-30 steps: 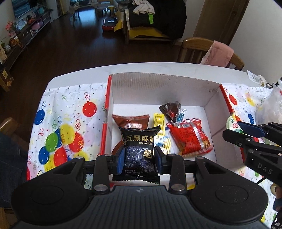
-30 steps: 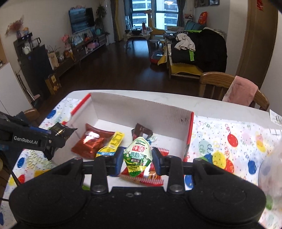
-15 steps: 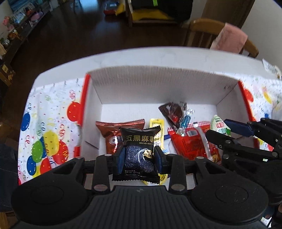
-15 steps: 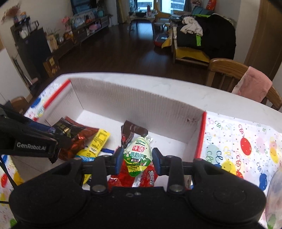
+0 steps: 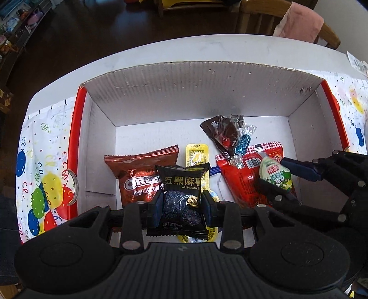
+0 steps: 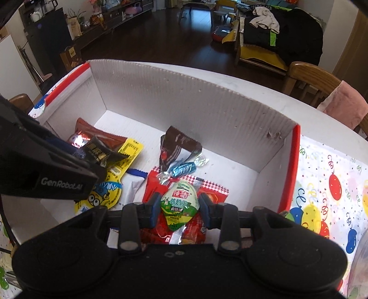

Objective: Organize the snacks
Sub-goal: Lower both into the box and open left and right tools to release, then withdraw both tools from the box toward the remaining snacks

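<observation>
A white cardboard box (image 5: 202, 96) with red edges sits on the table and holds several snacks. My left gripper (image 5: 181, 204) is shut on a black snack packet (image 5: 181, 191) and holds it over the box's near left part, above a brown Oreo pack (image 5: 140, 174). My right gripper (image 6: 179, 207) is shut on a green-and-white snack pouch (image 6: 180, 202) and holds it over a red packet (image 6: 193, 227) at the box's near right. The pouch also shows in the left wrist view (image 5: 274, 173). The left gripper's black arm (image 6: 43, 165) shows in the right wrist view.
In the box also lie a yellow packet (image 5: 196, 154), a dark brown packet (image 5: 224, 135) and a blue wrapped candy (image 5: 242, 143). A balloon-print cloth (image 5: 43, 174) covers the table on both sides. Wooden chairs with a pink cloth (image 5: 299, 20) stand behind the table.
Both grippers have moved forward and down over the box with their snacks still held. The box now fills both views.
</observation>
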